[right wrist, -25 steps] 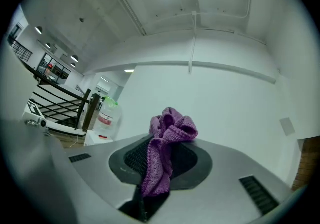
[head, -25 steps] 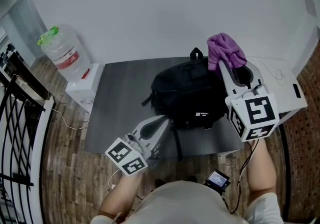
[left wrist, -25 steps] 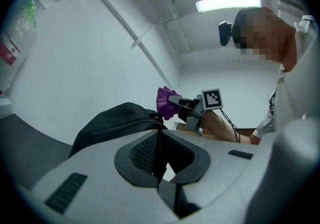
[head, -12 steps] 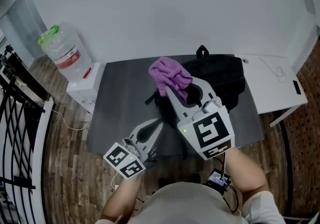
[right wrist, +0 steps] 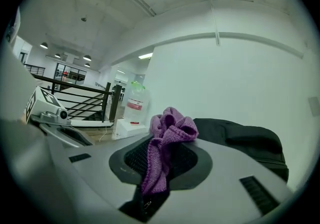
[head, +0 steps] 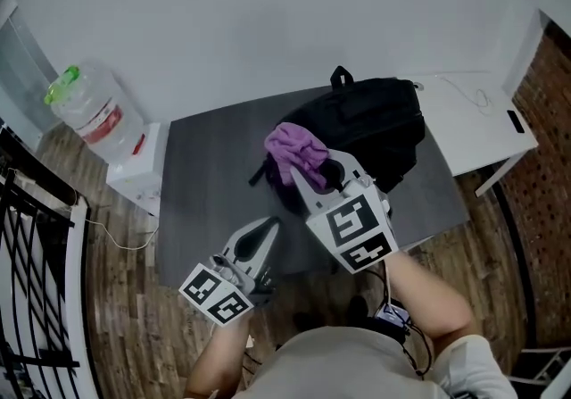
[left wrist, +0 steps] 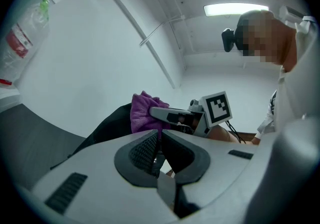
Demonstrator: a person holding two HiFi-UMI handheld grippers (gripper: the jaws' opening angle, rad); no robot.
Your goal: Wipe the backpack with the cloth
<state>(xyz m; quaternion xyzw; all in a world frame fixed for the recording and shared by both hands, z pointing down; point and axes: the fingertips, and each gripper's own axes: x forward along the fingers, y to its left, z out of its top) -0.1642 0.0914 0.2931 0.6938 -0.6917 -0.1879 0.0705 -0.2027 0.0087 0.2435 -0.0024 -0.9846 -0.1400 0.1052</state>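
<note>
Right gripper (head: 308, 181) clamps the purple cloth (head: 294, 149) — bunched over the black backpack's (head: 375, 125) left end on the grey table (head: 205, 183); left gripper (head: 265, 229) hangs lower — jaws together, empty.

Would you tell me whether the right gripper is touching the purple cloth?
Touching: the right gripper is clamped on the purple cloth, seen in its own view.

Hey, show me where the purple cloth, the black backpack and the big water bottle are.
purple cloth (head: 293, 147), head view, middle of the bunched fabric.
black backpack (head: 379, 125), head view, its upper panel.
water bottle (head: 87, 110), head view, its clear body.
</note>
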